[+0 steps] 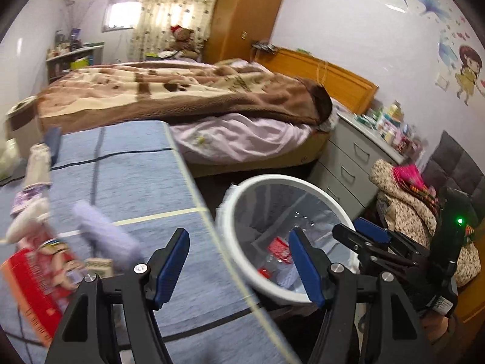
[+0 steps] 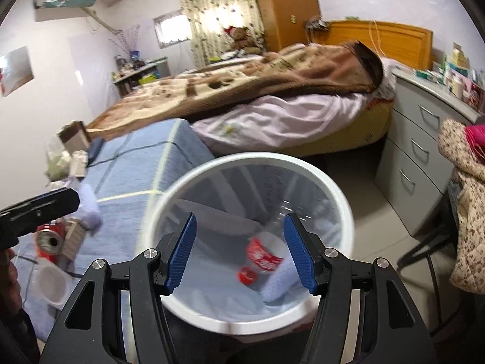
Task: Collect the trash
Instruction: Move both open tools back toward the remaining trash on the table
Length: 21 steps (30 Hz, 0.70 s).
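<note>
A white bin [image 2: 257, 156] with a clear liner stands on the floor beside the blue-clothed table [image 2: 130, 176]. Inside it lie a red-labelled plastic bottle [image 2: 263, 254], a red cap [image 2: 247, 274] and a pale lavender wad [image 2: 277, 282]. My right gripper [image 2: 241, 251] hangs open above the bin's mouth with nothing between its fingers. My left gripper [image 1: 239, 267] is open and empty over the table's edge, with the bin [image 1: 272, 178] to its right. On the table lie a lavender wad [image 1: 103, 230], a red packet [image 1: 33, 279], a red can [image 2: 50, 239], a small carton [image 2: 74, 236] and a white cup [image 2: 51, 282].
A bed [image 1: 182, 91] with a brown blanket lies behind the table. A grey chest of drawers [image 2: 418, 157] stands right of the bin. A chair with piled clothes [image 1: 418, 206] is at the far right. Bare floor [image 2: 369, 227] lies between bin and drawers.
</note>
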Each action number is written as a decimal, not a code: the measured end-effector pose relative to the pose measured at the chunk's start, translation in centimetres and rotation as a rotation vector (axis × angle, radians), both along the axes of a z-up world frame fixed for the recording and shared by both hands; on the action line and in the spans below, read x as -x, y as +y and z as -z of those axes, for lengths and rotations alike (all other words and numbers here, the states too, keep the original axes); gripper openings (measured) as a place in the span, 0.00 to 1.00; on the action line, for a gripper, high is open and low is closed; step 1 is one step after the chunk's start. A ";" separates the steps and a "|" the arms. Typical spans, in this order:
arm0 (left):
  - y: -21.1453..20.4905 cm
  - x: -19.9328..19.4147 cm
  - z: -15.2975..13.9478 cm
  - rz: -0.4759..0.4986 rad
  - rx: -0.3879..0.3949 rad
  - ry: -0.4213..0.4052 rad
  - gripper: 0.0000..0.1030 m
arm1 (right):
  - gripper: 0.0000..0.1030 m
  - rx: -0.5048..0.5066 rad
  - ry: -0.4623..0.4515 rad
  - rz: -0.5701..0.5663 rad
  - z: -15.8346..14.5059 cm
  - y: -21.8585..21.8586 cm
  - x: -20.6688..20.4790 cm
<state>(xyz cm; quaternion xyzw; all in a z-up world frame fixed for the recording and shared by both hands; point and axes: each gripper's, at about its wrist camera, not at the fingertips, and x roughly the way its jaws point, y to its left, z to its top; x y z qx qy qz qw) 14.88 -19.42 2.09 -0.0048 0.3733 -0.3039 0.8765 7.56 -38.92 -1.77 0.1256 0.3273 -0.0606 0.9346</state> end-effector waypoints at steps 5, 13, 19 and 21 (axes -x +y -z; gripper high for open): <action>4.5 0.7 -0.4 -0.091 -0.024 -0.022 0.66 | 0.63 -0.003 -0.029 -0.065 -0.6 2.8 -0.6; 11.8 1.1 -0.4 -0.240 -0.023 -0.020 0.66 | 0.65 0.005 -0.038 -0.177 -0.9 7.2 -1.8; 16.0 1.1 0.7 -0.335 -0.030 0.008 0.66 | 0.65 0.003 -0.040 -0.246 -1.1 10.1 -2.4; 17.2 1.1 1.0 -0.360 -0.031 0.017 0.66 | 0.65 0.004 -0.040 -0.270 -1.1 10.7 -2.7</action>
